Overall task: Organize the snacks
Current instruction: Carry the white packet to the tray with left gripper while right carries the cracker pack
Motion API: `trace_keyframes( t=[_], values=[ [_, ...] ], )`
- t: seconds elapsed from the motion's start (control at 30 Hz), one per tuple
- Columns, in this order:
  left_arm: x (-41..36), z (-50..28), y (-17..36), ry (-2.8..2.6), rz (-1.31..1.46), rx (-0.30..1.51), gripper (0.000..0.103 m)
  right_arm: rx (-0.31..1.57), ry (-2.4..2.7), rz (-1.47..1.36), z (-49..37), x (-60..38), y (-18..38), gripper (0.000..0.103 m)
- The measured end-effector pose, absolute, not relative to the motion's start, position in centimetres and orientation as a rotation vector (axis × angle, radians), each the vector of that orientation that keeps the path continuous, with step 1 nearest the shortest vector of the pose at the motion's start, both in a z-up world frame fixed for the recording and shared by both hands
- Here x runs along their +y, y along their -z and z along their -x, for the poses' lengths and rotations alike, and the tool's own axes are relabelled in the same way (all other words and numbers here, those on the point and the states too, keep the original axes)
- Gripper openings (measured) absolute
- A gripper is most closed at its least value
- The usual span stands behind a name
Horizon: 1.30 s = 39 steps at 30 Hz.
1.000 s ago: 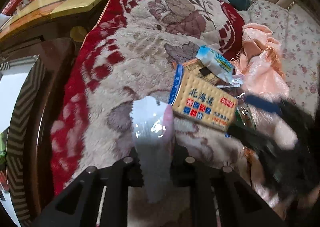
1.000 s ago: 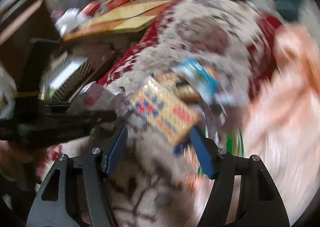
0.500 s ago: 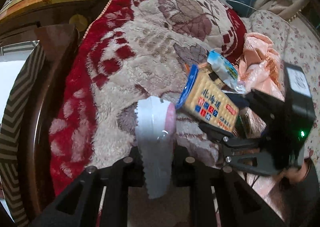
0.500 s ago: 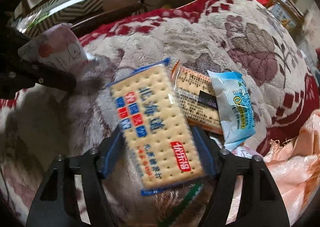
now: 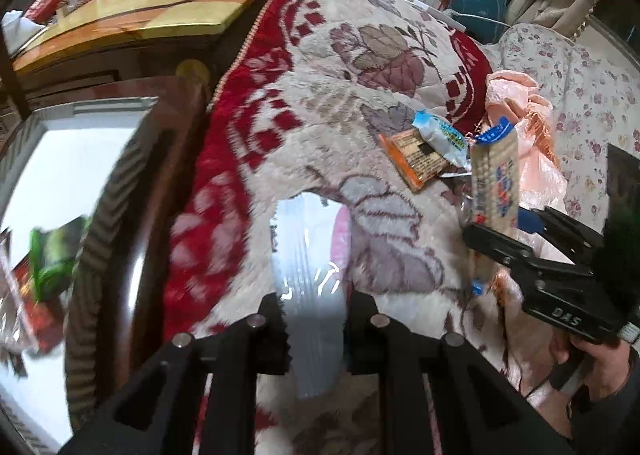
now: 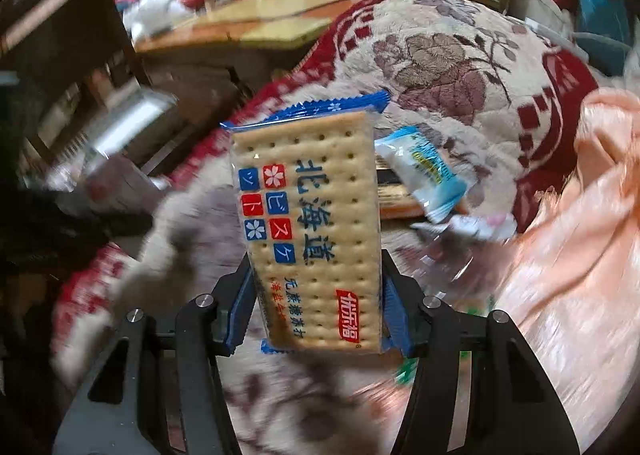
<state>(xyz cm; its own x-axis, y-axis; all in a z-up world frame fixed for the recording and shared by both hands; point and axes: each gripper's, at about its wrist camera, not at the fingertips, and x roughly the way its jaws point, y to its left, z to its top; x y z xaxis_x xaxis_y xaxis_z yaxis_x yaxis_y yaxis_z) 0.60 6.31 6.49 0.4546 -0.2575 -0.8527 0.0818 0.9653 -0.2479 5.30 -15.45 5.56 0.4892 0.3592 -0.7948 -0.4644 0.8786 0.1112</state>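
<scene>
A cracker pack (image 6: 312, 231) with a blue wrapper edge stands upright above the blanket, and my right gripper (image 6: 316, 295) is closing its jaws on it, blue pads pressed to both long sides. In the left wrist view the same pack (image 5: 494, 183) rises from the right gripper (image 5: 516, 231) at the right. My left gripper (image 5: 316, 303) is shut on a clear white-and-pink packet (image 5: 310, 255). An orange packet (image 5: 416, 161) and a blue-white packet (image 5: 440, 133) lie together on the blanket.
A red and cream floral blanket (image 5: 340, 67) covers the seat. A striped-rim box (image 5: 92, 183) with a white inside holds a green packet (image 5: 52, 259) at the left. Behind stands a wooden table (image 5: 140, 19). Pink cloth (image 5: 532, 135) lies right; a hand (image 5: 596, 359) holds the right gripper.
The right gripper closed on the cracker pack and raised it off the blanket, so it now stands upright. My left gripper has shifted with its packet, and more of the box at the left shows.
</scene>
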Motion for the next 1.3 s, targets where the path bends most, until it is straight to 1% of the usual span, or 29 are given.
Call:
trace_keyframes(
  t=[0.13, 0.43, 0.87, 1.3],
  values=[
    [7.5, 1.4, -6.9, 0.166, 0.168, 1.07, 0.019, 0.943, -0.534, 0.023, -3.0, -14.1, -5.7, 0.055],
    [10.4, 4.4, -8.3, 0.09, 0.145, 1.017, 0.019, 0.97, -0.608, 0.02, 0.8, -9.0, -5.4, 0.055],
    [16.7, 5.9, -9.1, -0.015, 0.209, 0.975, 0.019, 0.978, -0.699, 0.054, 1.7, -2.7, -7.0, 0.055],
    [23.5, 6.3, -8.7, -0.15, 0.249, 0.962, 0.019, 0.984, -0.799, 0.09, 1.0, 3.4, -8.2, 0.055]
  ],
)
